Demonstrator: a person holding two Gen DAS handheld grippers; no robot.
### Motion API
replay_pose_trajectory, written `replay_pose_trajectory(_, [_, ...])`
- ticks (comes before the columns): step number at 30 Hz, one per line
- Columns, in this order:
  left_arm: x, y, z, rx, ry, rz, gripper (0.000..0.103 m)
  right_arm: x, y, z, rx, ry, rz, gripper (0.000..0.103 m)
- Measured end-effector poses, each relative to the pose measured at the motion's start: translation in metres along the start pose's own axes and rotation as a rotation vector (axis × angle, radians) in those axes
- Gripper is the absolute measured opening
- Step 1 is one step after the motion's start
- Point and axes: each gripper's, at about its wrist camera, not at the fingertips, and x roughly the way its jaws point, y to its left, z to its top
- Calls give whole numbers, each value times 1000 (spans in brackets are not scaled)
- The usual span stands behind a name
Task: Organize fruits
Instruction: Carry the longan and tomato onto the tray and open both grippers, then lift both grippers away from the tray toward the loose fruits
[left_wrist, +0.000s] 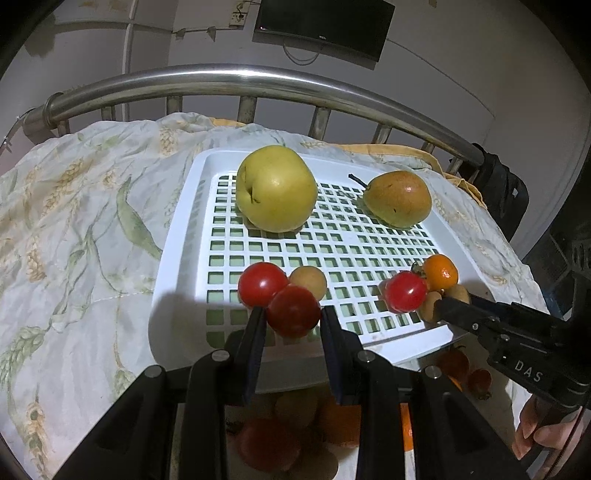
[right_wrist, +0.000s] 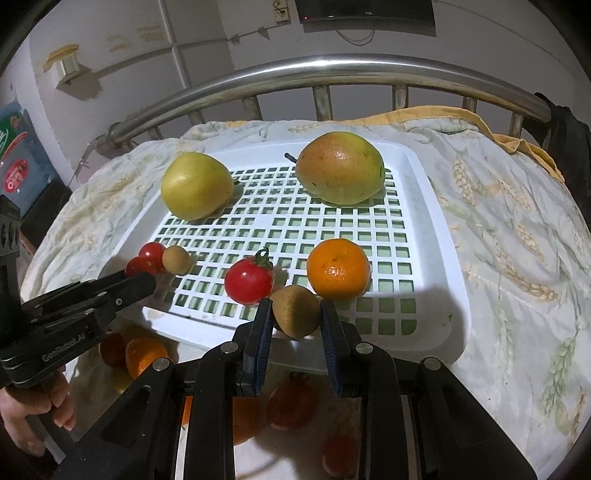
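Observation:
A white slotted tray (left_wrist: 177, 258) (right_wrist: 436, 206) lies on the bed. On it sit a yellow apple (left_wrist: 275, 188) (right_wrist: 197, 186), a pear (left_wrist: 399, 199) (right_wrist: 341, 168), an orange (left_wrist: 441, 272) (right_wrist: 338, 267), a stemmed tomato (left_wrist: 405, 291) (right_wrist: 248, 281), another tomato (left_wrist: 260, 284) (right_wrist: 151, 251) and a small brown fruit (left_wrist: 308, 281) (right_wrist: 176, 259). My left gripper (left_wrist: 293, 314) (right_wrist: 142, 282) is shut on a red tomato (left_wrist: 293, 311) at the tray's near edge. My right gripper (right_wrist: 295, 312) (left_wrist: 445, 304) is shut on a brown round fruit (right_wrist: 295, 312).
A floral sheet (left_wrist: 74, 221) covers the bed, with a steel rail (left_wrist: 240, 79) behind. More fruit, oranges and tomatoes (right_wrist: 144, 356), lies below the tray's near edge, partly hidden by the grippers. A dark bag (left_wrist: 498, 192) hangs at the right.

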Motion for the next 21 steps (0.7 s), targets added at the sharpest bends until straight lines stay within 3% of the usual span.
replay_pose_trajectory(2, [0, 0, 0, 0, 0, -4, 33, 0, 1, 0, -3, -3, -8, 31])
replay_pose_trajectory(3, [-1, 0, 0, -3, 1, -9, 39, -1, 1, -1, -1, -5, -7, 36])
replay_pose_trajectory(7, [-12, -3, 1, -3, -38, -8, 75, -10, 3, -3, -16, -31, -11, 61])
replay_pose_trajectory(14, [-60, -9, 12, -8, -178, -33, 91, -60, -1, 2, 10, -169, -17, 85])
replay_pose_trajectory(16, [-80, -13, 14, -6, -248, -43, 102, -81, -3, 3, 30, -224, -1, 92])
replay_pose_trajectory(19, [-109, -21, 13, 8, -349, -56, 103, -111, -2, 0, 35, -309, 12, 103])
replay_pose_trajectory(21, [-121, -28, 12, 30, -382, -70, 103, -129, 2, -5, 13, -366, 11, 103])
